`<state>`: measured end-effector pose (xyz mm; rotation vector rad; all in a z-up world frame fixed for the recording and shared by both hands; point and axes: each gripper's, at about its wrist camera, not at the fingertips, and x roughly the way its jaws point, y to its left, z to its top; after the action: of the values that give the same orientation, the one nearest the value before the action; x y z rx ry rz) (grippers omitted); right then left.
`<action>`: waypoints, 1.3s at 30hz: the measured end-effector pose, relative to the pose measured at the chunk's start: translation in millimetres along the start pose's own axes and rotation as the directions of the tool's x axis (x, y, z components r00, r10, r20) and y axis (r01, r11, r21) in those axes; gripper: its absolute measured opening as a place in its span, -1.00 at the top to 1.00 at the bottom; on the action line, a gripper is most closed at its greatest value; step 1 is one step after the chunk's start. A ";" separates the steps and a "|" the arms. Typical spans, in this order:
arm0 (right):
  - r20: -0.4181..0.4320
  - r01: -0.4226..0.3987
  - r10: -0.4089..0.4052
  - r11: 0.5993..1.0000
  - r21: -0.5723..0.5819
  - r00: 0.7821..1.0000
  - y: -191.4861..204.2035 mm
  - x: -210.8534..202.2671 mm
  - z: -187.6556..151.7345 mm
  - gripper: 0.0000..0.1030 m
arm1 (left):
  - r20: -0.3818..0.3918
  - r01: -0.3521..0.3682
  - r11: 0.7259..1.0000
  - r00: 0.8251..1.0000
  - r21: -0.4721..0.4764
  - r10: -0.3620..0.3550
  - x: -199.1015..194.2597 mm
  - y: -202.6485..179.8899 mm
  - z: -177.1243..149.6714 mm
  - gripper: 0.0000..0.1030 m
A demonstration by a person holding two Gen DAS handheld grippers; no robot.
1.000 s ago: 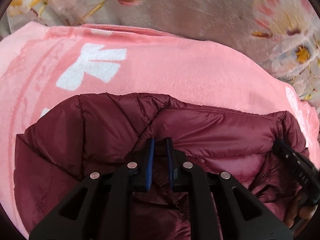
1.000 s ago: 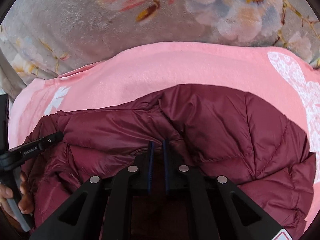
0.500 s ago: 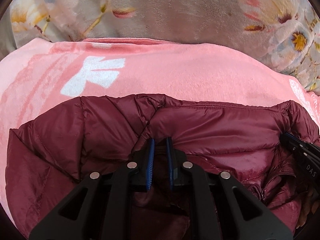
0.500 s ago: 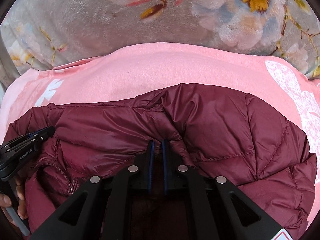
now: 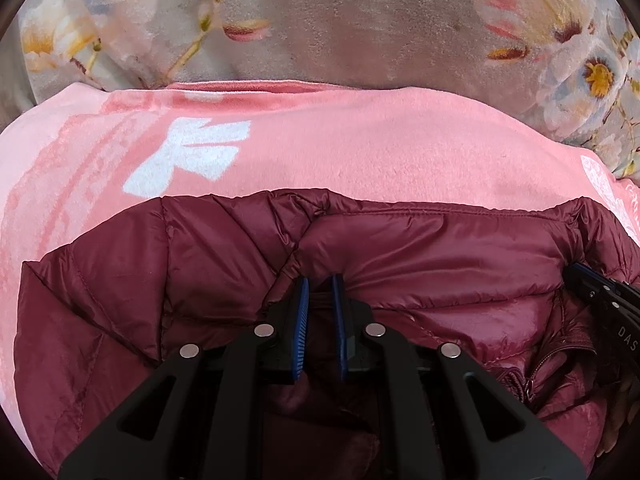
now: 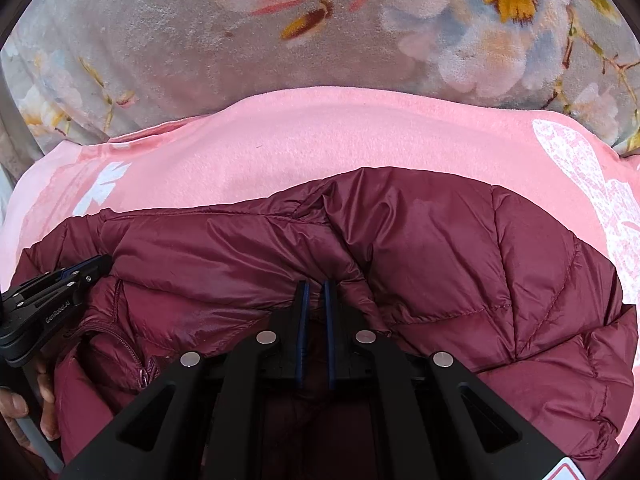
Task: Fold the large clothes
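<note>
— Puffer jacket (image 5: 420,264), maroon and quilted: where does it lie?

— On a pink blanket (image 5: 360,140) with white printed shapes, which is spread over a grey plush cover with a flower print (image 5: 340,20). The jacket's far edge runs across the middle of both wrist views, with bare pink blanket beyond it.

— What is the left gripper (image 5: 320,292) doing?

— Its blue-padded fingers are nearly together, pinched on a fold of the jacket's shell at the seam where the collar band meets the quilted shoulder. Fabric bunches up around the tips.

— And the right gripper (image 6: 315,292)?

— The same, on its side: its fingers are drawn tight on a gathered ridge of the jacket, with puckers radiating from the tips.

— Do the two see each other?

— Yes. The right gripper shows at the right edge of the left wrist view, and the left gripper (image 6: 86,270) at the left edge of the right wrist view, with the hand (image 6: 24,412) that carries it on a grey handle. A zipper (image 6: 132,356) lies in the jacket between them.
</note>
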<state>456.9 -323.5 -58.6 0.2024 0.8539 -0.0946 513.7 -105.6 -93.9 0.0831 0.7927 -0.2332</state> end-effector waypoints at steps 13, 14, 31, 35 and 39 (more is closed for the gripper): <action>0.005 0.004 -0.004 1.000 -0.002 1.000 0.7 -0.7 0.3 0.93 | 0.006 -0.010 1.000 1.000 0.017 0.010 0.3 0.2 0.5 0.79; 0.005 0.003 -0.003 1.000 -0.002 1.000 0.7 -0.6 0.1 0.93 | 0.005 -0.011 1.000 1.000 0.018 0.010 0.7 0.5 0.7 0.79; 0.002 -0.051 0.051 0.997 0.061 0.999 -6.5 -13.1 2.1 0.81 | -0.014 -0.021 0.999 1.000 0.027 0.022 2.5 2.9 4.5 0.78; 0.054 -0.078 0.072 0.991 0.111 0.996 -10.4 -72.4 -5.9 0.45 | -0.028 -0.023 1.000 0.999 0.014 0.023 -33.7 4.3 2.7 0.30; 0.086 -0.085 0.074 0.988 0.125 0.994 -32.7 -150.3 -43.2 0.02 | 0.012 -0.013 1.000 1.000 0.012 0.013 -110.9 13.9 -15.1 -0.41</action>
<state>321.3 -345.9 22.8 0.3514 0.7582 -0.0829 431.4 -70.2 -25.5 0.0983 0.7787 -0.2262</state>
